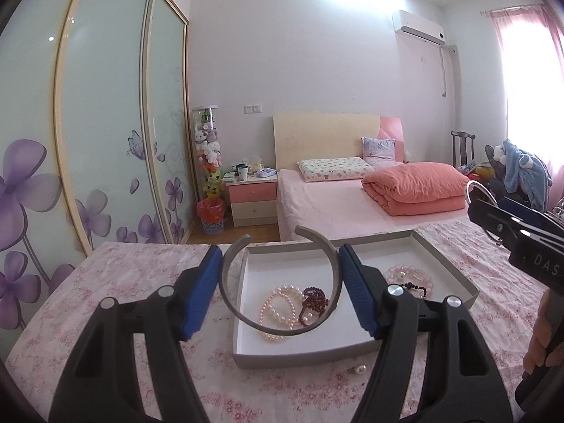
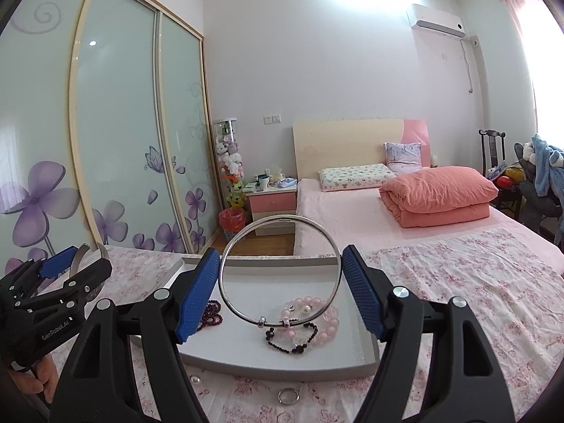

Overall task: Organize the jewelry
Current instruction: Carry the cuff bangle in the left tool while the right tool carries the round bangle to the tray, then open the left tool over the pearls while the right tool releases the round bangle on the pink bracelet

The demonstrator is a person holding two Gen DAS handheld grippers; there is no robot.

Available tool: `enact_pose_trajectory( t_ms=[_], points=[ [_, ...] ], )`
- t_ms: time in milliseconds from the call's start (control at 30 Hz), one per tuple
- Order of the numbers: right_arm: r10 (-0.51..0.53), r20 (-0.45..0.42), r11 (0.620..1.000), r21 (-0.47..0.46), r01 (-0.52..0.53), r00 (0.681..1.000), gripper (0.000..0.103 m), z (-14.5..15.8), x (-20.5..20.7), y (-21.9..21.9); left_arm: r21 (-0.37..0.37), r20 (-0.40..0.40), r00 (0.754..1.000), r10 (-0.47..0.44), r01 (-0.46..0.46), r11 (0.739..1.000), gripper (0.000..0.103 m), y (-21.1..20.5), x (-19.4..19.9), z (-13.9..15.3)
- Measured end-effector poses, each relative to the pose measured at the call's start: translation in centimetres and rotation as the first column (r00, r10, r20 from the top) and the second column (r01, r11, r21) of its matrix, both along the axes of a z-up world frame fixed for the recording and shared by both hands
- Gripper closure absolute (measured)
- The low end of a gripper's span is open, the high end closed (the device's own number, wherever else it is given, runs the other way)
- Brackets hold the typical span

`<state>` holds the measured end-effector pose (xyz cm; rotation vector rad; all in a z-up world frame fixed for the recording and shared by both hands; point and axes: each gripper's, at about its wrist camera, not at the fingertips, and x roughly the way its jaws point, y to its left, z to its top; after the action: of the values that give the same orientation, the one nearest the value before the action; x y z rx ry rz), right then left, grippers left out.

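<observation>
My left gripper [image 1: 280,283] is shut on a grey open cuff bangle [image 1: 246,319] and holds it above the left half of a shallow white box [image 1: 303,350]. Inside the box lie a pink pearl bracelet [image 1: 278,308], a dark red bead bracelet [image 1: 313,303] and a pale pink bead bracelet [image 1: 409,276]. My right gripper [image 2: 280,285] is shut on a thin silver bangle [image 2: 229,303] with two small charms, held above the right half of the box [image 2: 282,368]. Below it lie a pink bead bracelet [image 2: 326,324] and a black bead bracelet [image 2: 292,343].
The box sits on a pink floral cloth [image 1: 141,289]. A loose pearl earring [image 1: 359,370] lies in front of the box. A silver ring [image 2: 288,396] and a small stud [image 2: 195,380] lie on the cloth near the front edge. A bed [image 1: 352,208] stands behind.
</observation>
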<state>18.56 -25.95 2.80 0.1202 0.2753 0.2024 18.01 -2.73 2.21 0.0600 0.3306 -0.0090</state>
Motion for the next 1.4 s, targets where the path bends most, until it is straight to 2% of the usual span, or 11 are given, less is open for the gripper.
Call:
enact_pose_trajectory(
  t_ms=[367,600,900,1100,1400],
  points=[
    [0.008,-0.037,1.000,0.000,-0.008,0.999,0.031,-1.7,3.7,0.6,-0.013,-0.022,1.000,-0.021,0.021,1.000,0.037,-0.8,4.2,-1.7],
    [0.024,-0.114,1.000,-0.008,-0.025,0.993,0.031,-3.5,6.6,1.0,-0.018,-0.070,0.997,-0.027,0.026,1.000,0.037,-1.0,7.2,-3.5],
    [0.057,-0.205,0.998,0.011,-0.056,0.977,0.030,-5.2,8.2,1.3,-0.032,-0.124,0.992,-0.037,0.033,0.999,0.036,-1.0,9.5,-5.4],
    [0.044,-0.184,0.999,0.022,-0.041,0.982,0.028,-4.6,7.6,0.7,-0.041,-0.097,0.995,-0.023,0.019,0.999,0.036,-0.2,9.0,-4.4],
    [0.027,-0.157,0.999,0.025,-0.023,0.987,0.028,-2.5,4.1,-0.9,-0.049,-0.029,0.999,0.023,-0.025,0.998,0.036,1.8,5.2,-1.1]
  ],
)
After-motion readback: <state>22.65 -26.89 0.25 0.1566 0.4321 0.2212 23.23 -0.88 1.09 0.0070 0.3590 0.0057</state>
